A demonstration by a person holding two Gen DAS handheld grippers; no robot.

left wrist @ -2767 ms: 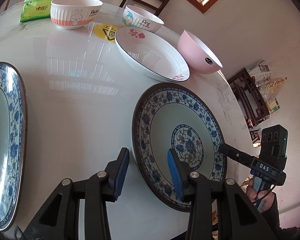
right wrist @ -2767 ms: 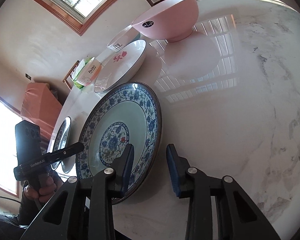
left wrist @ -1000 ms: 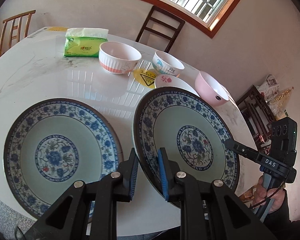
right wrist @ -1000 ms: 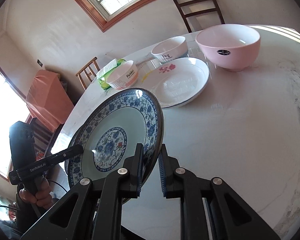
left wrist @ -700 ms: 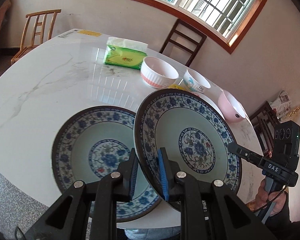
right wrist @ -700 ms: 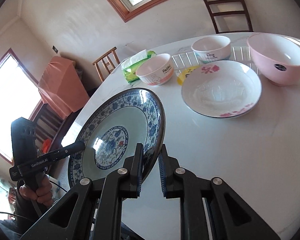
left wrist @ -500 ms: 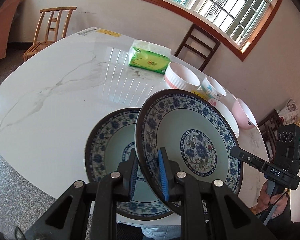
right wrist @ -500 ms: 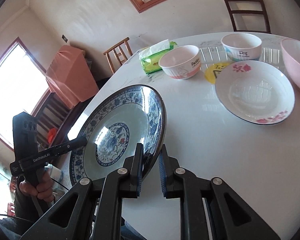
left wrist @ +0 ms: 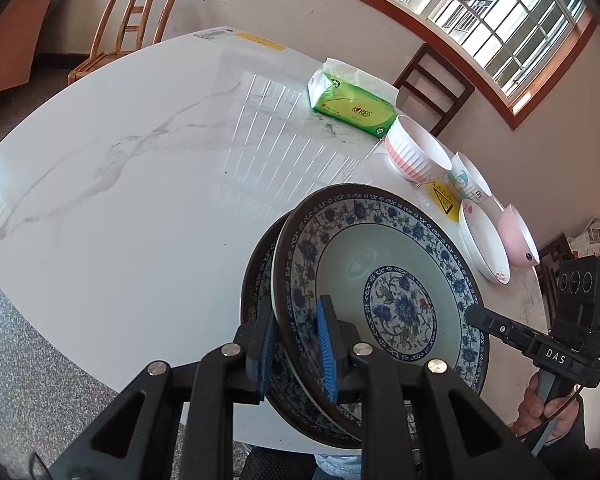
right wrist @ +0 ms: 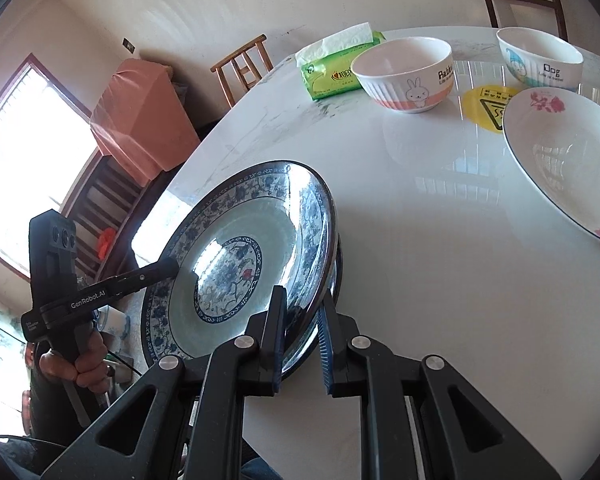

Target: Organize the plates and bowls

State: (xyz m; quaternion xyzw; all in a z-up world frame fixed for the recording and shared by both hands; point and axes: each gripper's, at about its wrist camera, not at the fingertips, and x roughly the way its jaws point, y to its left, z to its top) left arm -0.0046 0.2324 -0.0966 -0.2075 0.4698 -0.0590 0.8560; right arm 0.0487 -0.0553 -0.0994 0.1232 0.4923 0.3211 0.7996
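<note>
Two blue-and-white floral porcelain plates point(left wrist: 384, 280) nearly stacked, upper one clamped at opposite rims by left claw point(left wrist: 296, 354) and right claw point(right wrist: 300, 344) above lower plate point(left wrist: 256, 288); bowls beyond unsorted.

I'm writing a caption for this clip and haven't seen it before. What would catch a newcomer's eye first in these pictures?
The blue-and-white plate, held tilted at the near table edge by both grippers, left and right, each clamped on its rim. It hangs just over a matching second plate lying on the white table. Farther back stands a row of bowls beside a green tissue pack.
</note>
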